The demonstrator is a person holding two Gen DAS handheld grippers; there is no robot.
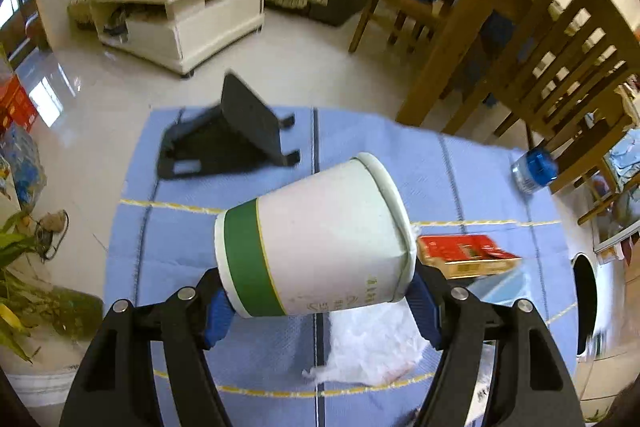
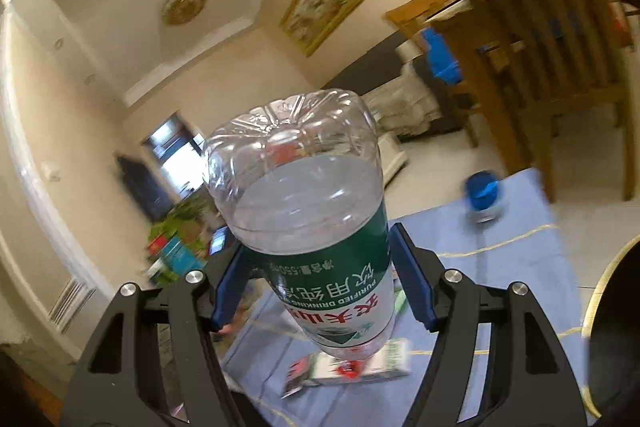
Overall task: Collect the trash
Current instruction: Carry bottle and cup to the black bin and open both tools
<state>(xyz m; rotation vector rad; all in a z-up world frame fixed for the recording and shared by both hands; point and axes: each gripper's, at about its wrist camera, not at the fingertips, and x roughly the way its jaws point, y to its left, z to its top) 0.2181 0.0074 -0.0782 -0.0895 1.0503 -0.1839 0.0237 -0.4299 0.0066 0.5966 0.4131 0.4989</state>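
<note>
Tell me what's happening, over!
Left gripper clamped on paper cup. Right gripper clamped on water bottle. Red box, white wrapper still on blue cloth.

The plastic bottle (image 2: 308,227) in the right wrist view carries a green and white label that reads upside down. On it stand the English words "PURIFIED DRINKING", cut off at the bottle's curve, large red Chinese characters below them in the picture, white Chinese characters on the green band, and a line ending in "550ml". The paper cup (image 1: 320,239) in the left wrist view bears small pale green printing near its rim, too faint to read. The red box (image 1: 468,255) on the blue cloth shows printing that is blurred and illegible.
</note>
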